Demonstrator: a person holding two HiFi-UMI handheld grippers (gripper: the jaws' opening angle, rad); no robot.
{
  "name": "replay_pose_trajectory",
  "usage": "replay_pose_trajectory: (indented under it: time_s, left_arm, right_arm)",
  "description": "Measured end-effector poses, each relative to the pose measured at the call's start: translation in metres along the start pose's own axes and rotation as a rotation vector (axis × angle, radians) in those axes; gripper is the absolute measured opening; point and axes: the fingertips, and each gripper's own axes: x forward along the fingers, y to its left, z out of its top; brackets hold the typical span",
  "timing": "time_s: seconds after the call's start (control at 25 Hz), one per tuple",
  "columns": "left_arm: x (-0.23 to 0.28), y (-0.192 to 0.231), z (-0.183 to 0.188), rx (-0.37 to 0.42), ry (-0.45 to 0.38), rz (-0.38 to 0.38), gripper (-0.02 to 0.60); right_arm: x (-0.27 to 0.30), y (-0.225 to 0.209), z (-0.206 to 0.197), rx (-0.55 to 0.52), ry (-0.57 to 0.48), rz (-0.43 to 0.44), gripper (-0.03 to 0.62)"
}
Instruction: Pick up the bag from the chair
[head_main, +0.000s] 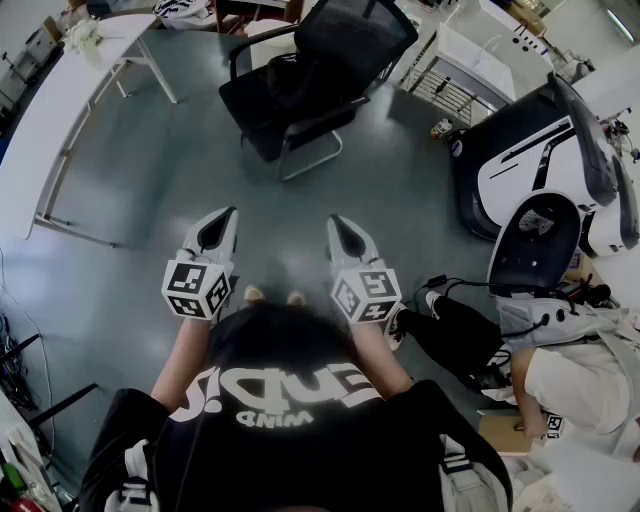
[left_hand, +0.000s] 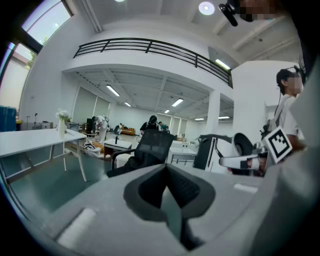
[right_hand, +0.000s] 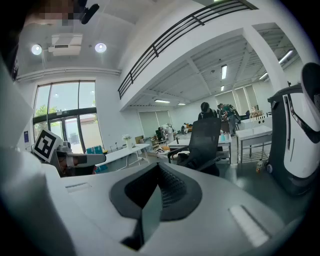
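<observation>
A dark, slumped bag (head_main: 283, 82) is lying on the far black chair (head_main: 350, 35). The left gripper (head_main: 226, 218) and right gripper (head_main: 339, 224) are holding their jaws closed on nothing.

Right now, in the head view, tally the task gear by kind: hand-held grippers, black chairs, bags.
Hand-held grippers: 2, the left hand-held gripper and right hand-held gripper
Black chairs: 1, the black chair
Bags: 1, the black bag on its seat
Total: 4

Bare floor (head_main: 190, 200) ahead to chair (head_main: 352, 40), table (head_main: 50, 110) left, machine (head_main: 530, 150) right
</observation>
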Motion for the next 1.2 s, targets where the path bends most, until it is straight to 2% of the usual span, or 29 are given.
replay_pose_trajectory:
  time_s: [0.16,0.4,0.96,1.2]
  left_arm:
    - [0.0,0.002,0.003,-0.002,0.005,-0.002,0.002]
    - [-0.008,0.011,0.0,-0.002,0.018,-0.015,0.002]
    - [-0.013,0.054,-0.009,0.026,0.019,-0.069,0.002]
    - [0.007,0.071,-0.006,0.02,0.012,-0.078,0.002]
  right_arm:
    - [0.002,0.004,0.002,-0.001,0.003,0.0,0.0]
    - [0.005,0.026,0.0,0.026,-0.017,0.049,0.0]
    - [0.026,0.049,-0.014,0.029,-0.046,-0.033,0.002]
    - [0.052,0.044,-0.01,0.036,-0.052,-0.046,0.002]
